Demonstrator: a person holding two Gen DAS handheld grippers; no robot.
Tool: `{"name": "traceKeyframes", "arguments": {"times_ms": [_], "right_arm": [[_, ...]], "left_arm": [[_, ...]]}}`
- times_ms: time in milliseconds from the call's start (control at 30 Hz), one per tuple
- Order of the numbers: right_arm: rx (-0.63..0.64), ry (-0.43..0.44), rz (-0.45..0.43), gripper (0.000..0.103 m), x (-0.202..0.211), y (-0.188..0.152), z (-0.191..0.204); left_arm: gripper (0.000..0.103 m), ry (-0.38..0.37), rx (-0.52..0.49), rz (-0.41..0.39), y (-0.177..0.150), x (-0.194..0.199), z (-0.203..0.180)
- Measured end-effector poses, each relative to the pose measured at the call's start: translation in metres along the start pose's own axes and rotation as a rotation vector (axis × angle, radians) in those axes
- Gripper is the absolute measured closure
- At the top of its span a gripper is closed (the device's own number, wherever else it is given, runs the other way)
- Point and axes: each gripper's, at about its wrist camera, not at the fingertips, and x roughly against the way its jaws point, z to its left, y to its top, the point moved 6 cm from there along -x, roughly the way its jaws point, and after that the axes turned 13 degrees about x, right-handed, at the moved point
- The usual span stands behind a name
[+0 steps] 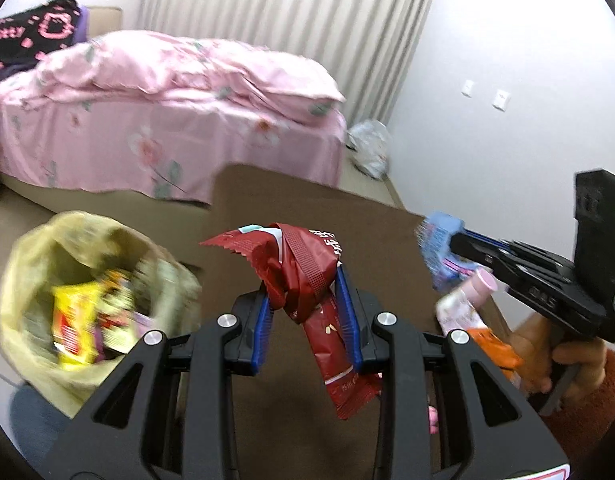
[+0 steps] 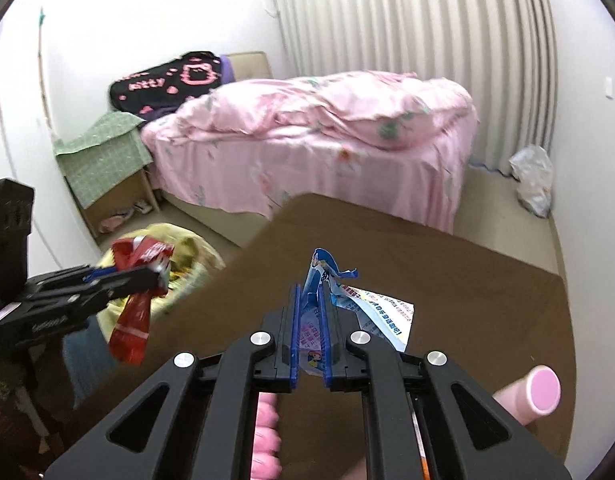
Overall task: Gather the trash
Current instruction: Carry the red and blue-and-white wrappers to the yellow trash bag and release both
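My left gripper [image 1: 305,300] is shut on a crumpled red snack wrapper [image 1: 303,276] and holds it above the brown table [image 1: 307,196], to the right of a yellow-lined trash bag [image 1: 35,280] full of wrappers. The same wrapper [image 2: 135,320] and left gripper [image 2: 155,276] show in the right wrist view, in front of the bag [image 2: 187,256]. My right gripper [image 2: 309,304] is shut on a blue and white wrapper [image 2: 319,276] above the table [image 2: 467,280]. The right gripper [image 1: 431,248] with its blue wrapper [image 1: 439,240] shows at the right of the left wrist view.
A pink-capped bottle [image 2: 539,390] lies on the table at right, also in the left wrist view [image 1: 471,296], beside an orange item [image 1: 491,348]. A pink bed [image 1: 167,120] stands beyond the table. A white plastic bag [image 2: 533,180] sits on the floor by the curtain.
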Motion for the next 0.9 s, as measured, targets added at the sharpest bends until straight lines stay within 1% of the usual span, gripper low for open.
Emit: {"name": "traceKeyframes", "arguments": {"times_ms": [133, 200, 267, 433, 567, 667, 767, 900], "right_arm": [[0.048, 0.043, -0.04, 0.094, -0.001, 0.03, 0.032], [0.072, 0.065, -0.058, 0.094, -0.003, 0.045, 0.049], [0.1, 0.095, -0.079, 0.094, -0.007, 0.063, 0.071], [0.154, 0.153, -0.091, 0.094, -0.026, 0.095, 0.114], [0.195, 0.181, -0.091, 0.094, -0.045, 0.112, 0.146], [0.19, 0.221, -0.085, 0.094, -0.06, 0.121, 0.163], [0.202, 0.264, -0.069, 0.094, -0.079, 0.123, 0.178], [0.217, 0.296, -0.025, 0.094, -0.111, 0.119, 0.192]], "left_arm": [[0.075, 0.064, 0.009, -0.059, 0.023, 0.018, 0.033], [0.075, 0.103, 0.018, -0.09, 0.033, 0.029, 0.055], [0.075, 0.133, 0.046, -0.117, 0.041, 0.039, 0.08], [0.075, 0.184, 0.122, -0.16, 0.05, 0.054, 0.131], [0.075, 0.192, 0.167, -0.162, 0.045, 0.055, 0.158], [0.075, 0.197, 0.198, -0.162, 0.042, 0.052, 0.175], [0.075, 0.2, 0.244, -0.162, 0.038, 0.049, 0.192], [0.075, 0.199, 0.278, -0.138, 0.032, 0.035, 0.202]]}}
